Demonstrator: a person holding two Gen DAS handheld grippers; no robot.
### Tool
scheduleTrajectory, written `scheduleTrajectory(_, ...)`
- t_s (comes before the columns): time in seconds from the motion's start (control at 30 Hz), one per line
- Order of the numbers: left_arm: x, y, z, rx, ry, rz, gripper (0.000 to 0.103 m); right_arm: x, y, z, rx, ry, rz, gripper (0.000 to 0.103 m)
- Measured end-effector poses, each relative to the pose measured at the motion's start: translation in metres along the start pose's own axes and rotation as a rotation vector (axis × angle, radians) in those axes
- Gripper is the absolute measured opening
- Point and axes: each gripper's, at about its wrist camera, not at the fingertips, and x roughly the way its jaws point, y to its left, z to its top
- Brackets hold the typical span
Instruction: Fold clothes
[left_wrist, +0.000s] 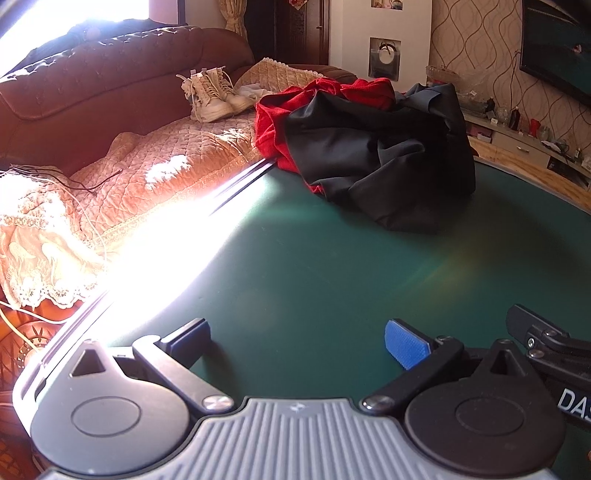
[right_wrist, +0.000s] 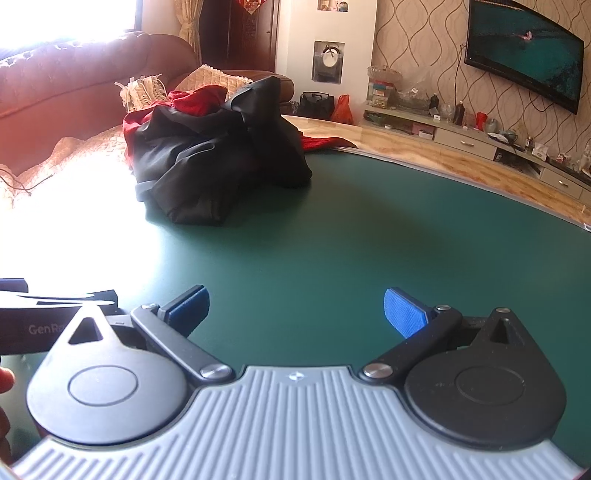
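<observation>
A heap of crumpled clothes lies at the far side of the green table (left_wrist: 314, 258): a black garment (left_wrist: 380, 155) on top of a red one (left_wrist: 273, 129). The same heap shows in the right wrist view, black (right_wrist: 207, 162) over red (right_wrist: 195, 99), on the table (right_wrist: 369, 240). My left gripper (left_wrist: 297, 341) is open and empty, low over the table's near part, far from the heap. My right gripper (right_wrist: 295, 312) is open and empty too, beside the left one, also short of the heap.
A brown sofa (left_wrist: 92, 92) with a quilted cover and a pair of white boots (left_wrist: 210, 92) stands left of the table. Strong sun glare (left_wrist: 166, 251) washes out the table's left edge. A TV (right_wrist: 524, 51) and a cluttered low cabinet (right_wrist: 461, 136) line the right wall.
</observation>
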Motion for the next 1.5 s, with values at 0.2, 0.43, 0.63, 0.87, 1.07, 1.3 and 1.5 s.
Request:
scheduleTrajectory(0.2, 0.0, 0.0, -0.001, 0.0, -0.007, 0.004, 0.103, 0.002, -0.002, 0.001, 0.01, 0.015, 0.009, 0.103)
scheduleTrajectory(0.43, 0.0, -0.002, -0.001, -0.002, -0.011, 0.007, 0.103, 0.009, -0.003, 0.001, 0.028, 0.051, -0.005, 0.103)
scheduleTrajectory(0.63, 0.0, -0.001, -0.003, -0.003, -0.013, 0.008, 0.103, 0.008, -0.002, 0.001, 0.024, 0.047, -0.01, 0.103)
scheduleTrajectory(0.87, -0.001, -0.001, -0.002, -0.002, -0.012, 0.008, 0.103, 0.009, -0.004, 0.0, 0.032, 0.058, -0.002, 0.103)
scheduleTrajectory(1.07, -0.001, -0.001, -0.003, -0.001, -0.013, 0.008, 0.103, 0.011, -0.003, 0.001, 0.029, 0.071, -0.016, 0.103)
scheduleTrajectory(1.3, -0.001, -0.001, -0.002, -0.001, -0.009, 0.005, 0.103, 0.017, -0.006, 0.0, 0.04, 0.128, 0.006, 0.103)
scheduleTrajectory(1.5, -0.001, 0.001, 0.0, -0.002, -0.003, 0.0, 0.103, 0.017, -0.008, -0.001, 0.056, 0.141, 0.031, 0.103)
